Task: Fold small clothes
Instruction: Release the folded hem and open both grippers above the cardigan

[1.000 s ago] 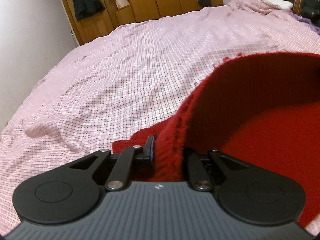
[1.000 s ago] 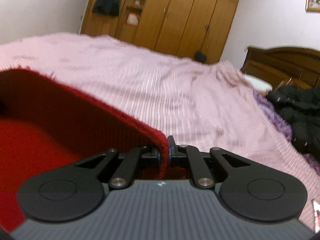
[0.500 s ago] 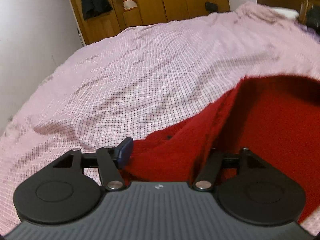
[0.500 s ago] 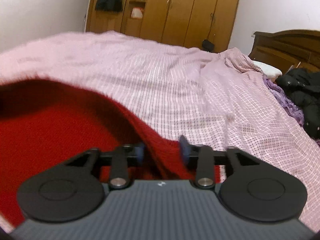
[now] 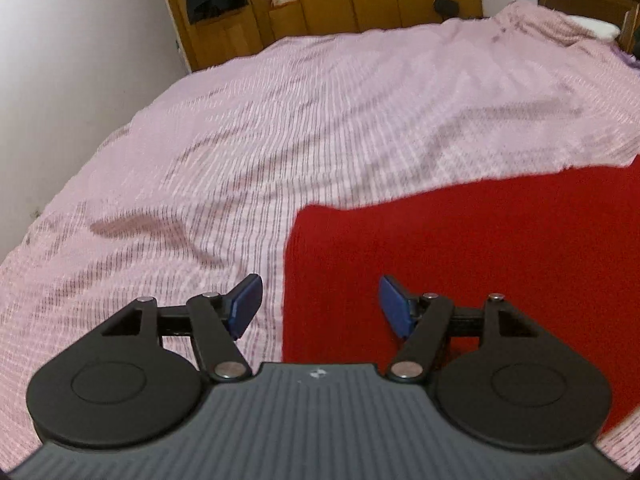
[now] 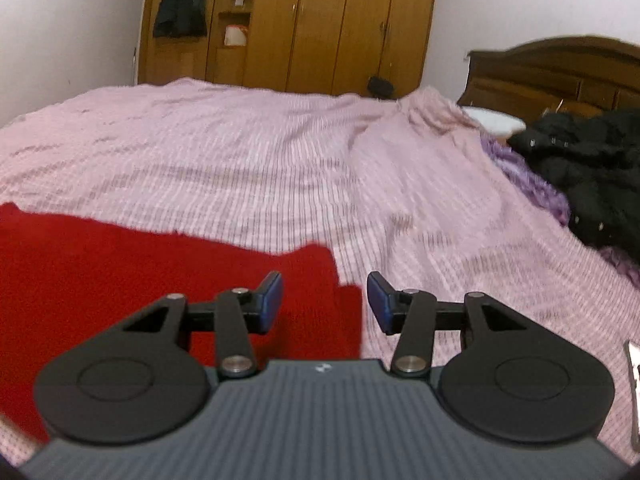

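A red knit garment [image 5: 480,248] lies folded flat on the pink checked bedsheet [image 5: 320,120]. In the left wrist view my left gripper [image 5: 318,292] hovers over the garment's left edge. Its jaws are opening, and the blue pads [image 5: 246,306] touch no cloth. In the right wrist view the same red garment [image 6: 140,264] fills the lower left. My right gripper [image 6: 324,286] stands open above the garment's right corner, and its pads do not press on the cloth lying below.
A wooden wardrobe [image 6: 320,20] with a dark coat [image 6: 180,4] hung on it stands beyond the bed. At the right are a dark headboard [image 6: 560,72], a white pillow [image 6: 496,122], a heap of black clothes [image 6: 592,168] and purple fabric [image 6: 528,184].
Both grippers were shut on the lifted red edge a second ago. They have opened and drawn back, and the garment has dropped flat onto the sheet.
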